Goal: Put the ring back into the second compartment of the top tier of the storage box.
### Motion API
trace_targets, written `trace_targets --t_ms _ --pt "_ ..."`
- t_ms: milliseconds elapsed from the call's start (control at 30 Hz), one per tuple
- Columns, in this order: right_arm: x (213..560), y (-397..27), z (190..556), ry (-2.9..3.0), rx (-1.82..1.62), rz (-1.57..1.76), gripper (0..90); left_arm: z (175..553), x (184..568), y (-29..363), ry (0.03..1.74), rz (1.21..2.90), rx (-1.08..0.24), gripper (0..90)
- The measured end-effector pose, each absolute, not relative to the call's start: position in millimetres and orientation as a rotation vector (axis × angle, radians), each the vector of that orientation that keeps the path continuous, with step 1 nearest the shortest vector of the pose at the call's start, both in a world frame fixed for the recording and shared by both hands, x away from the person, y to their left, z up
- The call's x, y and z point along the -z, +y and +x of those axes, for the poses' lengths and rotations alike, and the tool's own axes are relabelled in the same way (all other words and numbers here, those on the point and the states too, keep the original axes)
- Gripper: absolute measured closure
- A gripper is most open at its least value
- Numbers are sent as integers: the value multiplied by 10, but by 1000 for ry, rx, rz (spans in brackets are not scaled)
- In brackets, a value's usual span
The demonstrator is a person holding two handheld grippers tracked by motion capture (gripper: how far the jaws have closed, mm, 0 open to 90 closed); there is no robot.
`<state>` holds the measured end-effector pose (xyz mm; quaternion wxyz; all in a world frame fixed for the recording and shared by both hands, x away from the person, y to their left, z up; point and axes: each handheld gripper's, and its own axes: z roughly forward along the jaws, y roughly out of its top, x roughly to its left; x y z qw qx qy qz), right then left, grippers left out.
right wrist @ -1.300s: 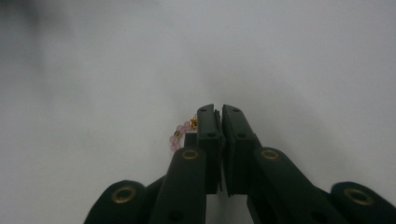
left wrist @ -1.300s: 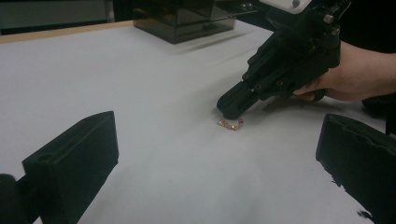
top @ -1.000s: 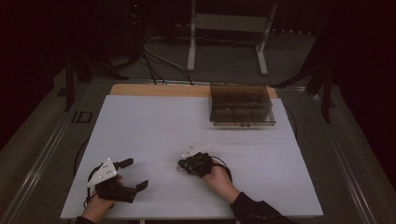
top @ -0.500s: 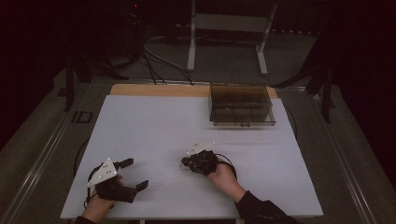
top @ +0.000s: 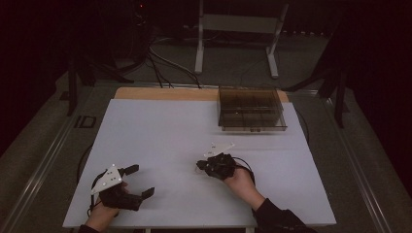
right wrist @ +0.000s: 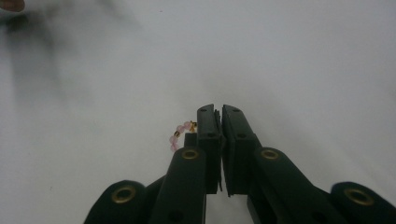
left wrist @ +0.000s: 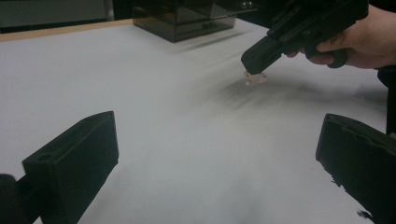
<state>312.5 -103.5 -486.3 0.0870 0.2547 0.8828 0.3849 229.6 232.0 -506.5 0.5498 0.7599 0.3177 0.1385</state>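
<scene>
Right gripper (right wrist: pixel 218 111) shifted slightly forward, pinching pink bead bracelet (right wrist: pixel 179 134) just above table (top: pixel 160 131), left gripper (top: pixel 138 180) spread wide

the worktop (top: pixel 160 131) is bare across its left half and its middle, so a gripper could pass freely there. a dark see-through box (top: pixel 250 109) stands at the far edge, toward the right corner, blocking that stretch. the right gripper (top: pixel 200 166) sits near the middle, a little toward the near edge, jaws pressed together on a pink bead string (right wrist: pixel 180 133). the left gripper (top: pixel 140 180) rests at the near left corner, jaws spread wide with bare surface between them.
</scene>
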Motion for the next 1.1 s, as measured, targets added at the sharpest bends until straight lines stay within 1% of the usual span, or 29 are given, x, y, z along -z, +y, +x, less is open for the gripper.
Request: trace_targets --t_ms 533,1100 --pt "4723 -1363 3178 2562 -1168 837 877 2298 5064 2320 755 1799 -331 0" --pt "4459 -1619 3189 2468 -1182 881 877 2294 5060 2318 756 1799 -332 0"
